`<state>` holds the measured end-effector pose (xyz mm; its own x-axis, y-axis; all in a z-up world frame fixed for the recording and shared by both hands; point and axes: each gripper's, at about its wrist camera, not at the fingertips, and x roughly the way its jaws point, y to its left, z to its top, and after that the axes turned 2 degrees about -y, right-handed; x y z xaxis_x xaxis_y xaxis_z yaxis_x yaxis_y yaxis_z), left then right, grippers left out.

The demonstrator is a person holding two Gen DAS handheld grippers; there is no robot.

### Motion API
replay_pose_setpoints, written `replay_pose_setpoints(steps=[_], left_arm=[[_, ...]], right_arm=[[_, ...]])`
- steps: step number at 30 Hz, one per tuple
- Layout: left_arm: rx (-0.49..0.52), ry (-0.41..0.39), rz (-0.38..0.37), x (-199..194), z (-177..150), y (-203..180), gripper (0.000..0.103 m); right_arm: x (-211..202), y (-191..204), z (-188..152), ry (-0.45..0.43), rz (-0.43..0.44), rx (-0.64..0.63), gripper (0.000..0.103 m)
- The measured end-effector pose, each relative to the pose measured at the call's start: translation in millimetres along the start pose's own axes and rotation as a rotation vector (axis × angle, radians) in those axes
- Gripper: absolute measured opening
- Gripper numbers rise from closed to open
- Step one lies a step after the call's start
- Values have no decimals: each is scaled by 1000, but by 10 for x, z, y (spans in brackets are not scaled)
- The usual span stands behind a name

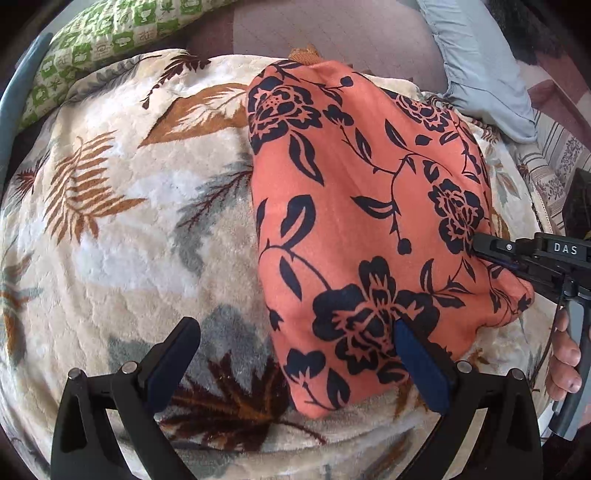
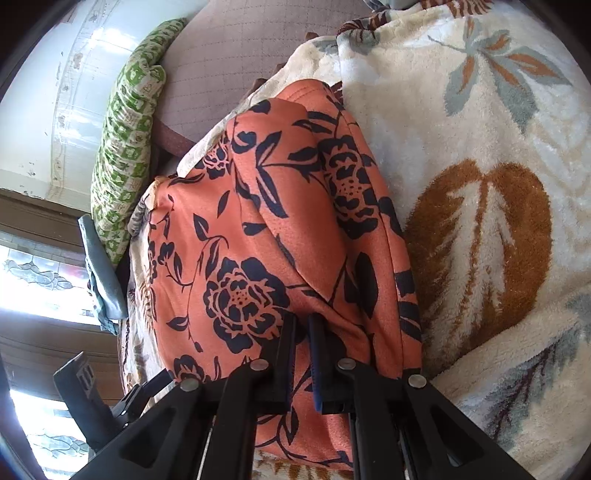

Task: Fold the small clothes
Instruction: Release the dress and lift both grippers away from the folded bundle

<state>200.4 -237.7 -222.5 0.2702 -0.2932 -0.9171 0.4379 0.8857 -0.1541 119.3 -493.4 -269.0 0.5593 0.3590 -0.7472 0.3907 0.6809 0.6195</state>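
Note:
An orange garment [image 1: 354,206] with a dark floral print lies folded on a cream leaf-patterned fleece blanket [image 1: 129,229]. My left gripper [image 1: 295,332] hangs open above the garment's near left edge. Its right finger [image 1: 417,354] is over the cloth, its left finger [image 1: 173,347] over the blanket, and nothing is between them. My right gripper [image 1: 476,245] comes in from the right, held by a hand [image 1: 565,354], and pinches the garment's right side. In the right wrist view the right gripper [image 2: 303,325] is shut on a fold of the garment [image 2: 258,229].
A green patterned pillow [image 1: 110,33] lies at the back left. A grey-blue cloth [image 1: 480,74] is at the back right, with a mauve quilted surface [image 1: 332,29] between them. Striped floral fabric [image 1: 554,158] borders the blanket on the right. Windows [image 2: 33,288] are on the left.

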Motion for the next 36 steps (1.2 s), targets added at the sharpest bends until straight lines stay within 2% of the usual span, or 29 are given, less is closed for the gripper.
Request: replay_pose_setpoints(steps=[2,5,8,11,12,14,16,19,22,26,28,32,36], left_arm=[[-1,19,-8,20,-75,30,103],[-22,24,-29,20,-206,92,103],[-23,-59,-65,-117,-251,159,103],[-25,-186,-69,-255,-270,299,103],[-31,-206,-66,-269,-271,338,103],[-56,-183,-69,-222,-180,457,103],[-75,-172,-107,-199,-124,515,103],[-111,-220,-127,-138,-75,643,103],[-118,-180,-171,65,40,600,103],[-143,-183,-233,41,81,680,103],[-145,-203,-232,20,75,737,103],[-163,-209,-256,29,100,803,103],[-142,-231,-242,-9,106,764,103]], right_arm=[[-26,28,-48,-26,-17,19,10],[-88,181,-129,-77,-87,-23,10],[-203,361,-246,-149,-121,-91,12],[-298,469,-375,-228,-123,-140,12],[-295,496,-411,-243,-122,-156,12],[-194,537,-470,-229,-133,-188,12],[42,501,-483,-166,-192,-214,11],[115,532,-490,-203,-202,-249,10],[123,506,-477,-209,-179,-230,10],[42,445,-443,-186,-129,-189,10],[-9,459,-418,-180,-101,-183,10],[-327,512,-395,-280,-20,-219,10],[-556,344,-347,-334,15,-169,14]])
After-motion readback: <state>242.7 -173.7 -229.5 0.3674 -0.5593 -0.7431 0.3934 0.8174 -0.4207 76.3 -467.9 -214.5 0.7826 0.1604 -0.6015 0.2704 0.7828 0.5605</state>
